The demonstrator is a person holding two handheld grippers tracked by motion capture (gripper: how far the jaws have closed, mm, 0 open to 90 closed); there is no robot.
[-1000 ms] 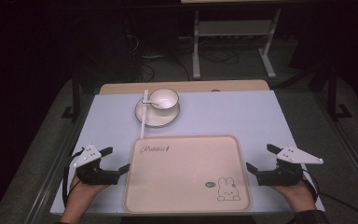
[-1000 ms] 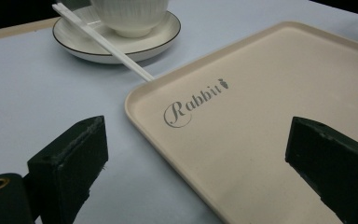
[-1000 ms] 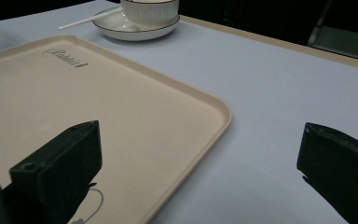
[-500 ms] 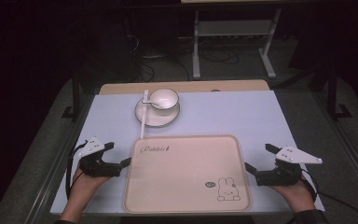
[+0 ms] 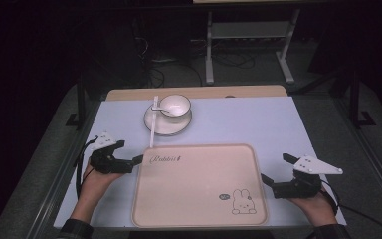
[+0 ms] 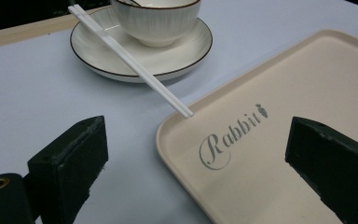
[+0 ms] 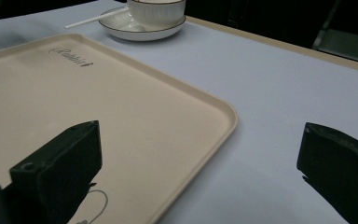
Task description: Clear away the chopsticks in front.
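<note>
Both grippers sit low at the near edge of the tabletop (image 5: 278, 124), one at each side of the tray (image 5: 199, 209). Left gripper (image 5: 138, 160) points at the tray's far-left corner, jaws wide, nothing between them; in the left gripper view that corner lies between the jaws, with bare tabletop under the left jaw. Right gripper (image 5: 265, 179) is just beside the tray's right rim, jaws also wide and empty; in the right gripper view the rim and its corner run between the jaws.

Tray lies flat in the near middle of the tabletop, nothing on it, a rabbit print at its near right. Beyond it sits a saucer (image 5: 154, 124) carrying a bowl (image 5: 179, 103) with a spoon (image 5: 165, 111) in it. Chopsticks (image 5: 152, 124) lean across the saucer's left side, tips over or touching the tray's far-left corner; cannot tell which.

Judged step: approach, both sides lining up for a grip on the tray rims. No contact yet.

Next move calls for each gripper to slide a jaw under the rim and close at about the same time, so the tray lifts level. Left side must mind the chopstick tips near its corner
</note>
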